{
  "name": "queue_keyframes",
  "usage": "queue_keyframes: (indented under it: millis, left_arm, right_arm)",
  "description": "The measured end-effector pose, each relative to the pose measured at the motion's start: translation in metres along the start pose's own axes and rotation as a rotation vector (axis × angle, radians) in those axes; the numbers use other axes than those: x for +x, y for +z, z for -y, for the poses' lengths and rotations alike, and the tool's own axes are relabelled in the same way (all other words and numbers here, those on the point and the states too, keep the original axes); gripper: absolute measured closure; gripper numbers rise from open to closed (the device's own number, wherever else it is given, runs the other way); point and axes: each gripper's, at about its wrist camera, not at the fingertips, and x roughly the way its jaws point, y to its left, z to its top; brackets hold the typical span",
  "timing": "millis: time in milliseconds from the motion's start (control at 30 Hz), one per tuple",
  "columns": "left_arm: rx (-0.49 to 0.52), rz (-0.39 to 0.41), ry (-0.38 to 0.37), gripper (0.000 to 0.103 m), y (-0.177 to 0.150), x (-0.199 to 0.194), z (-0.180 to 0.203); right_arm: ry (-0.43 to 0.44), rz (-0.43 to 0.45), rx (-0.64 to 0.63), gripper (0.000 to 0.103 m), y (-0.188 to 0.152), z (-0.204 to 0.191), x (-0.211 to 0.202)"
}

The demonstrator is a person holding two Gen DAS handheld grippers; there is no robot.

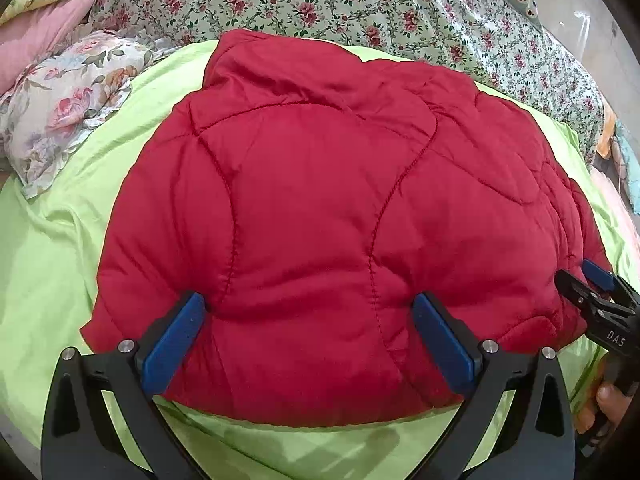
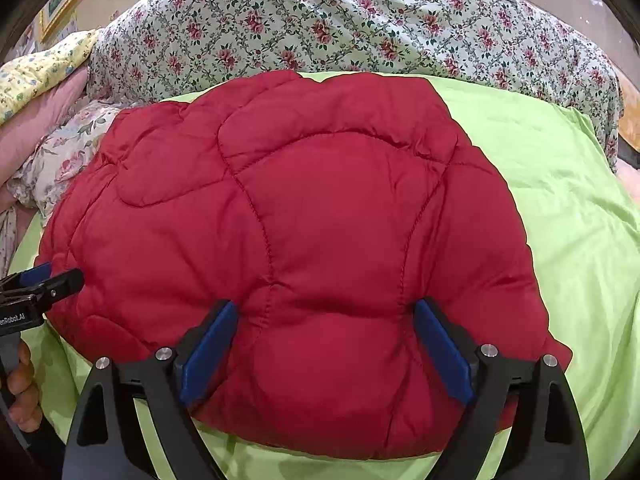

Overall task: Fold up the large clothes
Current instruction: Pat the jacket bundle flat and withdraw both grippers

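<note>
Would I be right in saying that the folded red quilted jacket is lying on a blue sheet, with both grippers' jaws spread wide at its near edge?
Not quite: the sheet is lime green, not blue, as the right wrist view shows. The rest holds: the folded red quilted jacket lies on it, with the left gripper and right gripper spread wide at its near edge.

A bed spread with a lime-green sheet (image 1: 48, 240) carries a folded red quilted jacket (image 1: 320, 220) at its centre, a floral quilt (image 1: 320, 4) bunched along 12 o'clock, and a rose-print pillow (image 1: 68, 104) at 10 o'clock, touching the sheet's edge.
</note>
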Motion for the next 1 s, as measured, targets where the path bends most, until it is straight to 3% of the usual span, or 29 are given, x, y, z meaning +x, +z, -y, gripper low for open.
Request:
queue_keyframes:
  millis: [533, 1000]
  left_arm:
    - [0.023, -0.034, 0.076, 0.000, -0.022, -0.034, 0.013]
    - [0.098, -0.035, 0.161, 0.000, -0.041, -0.049, 0.024]
  right_arm:
    - [0.052, 0.016, 0.005, 0.010, -0.025, -0.004, -0.058]
    - [0.077, -0.061, -0.017, 0.010, -0.051, -0.006, -0.068]
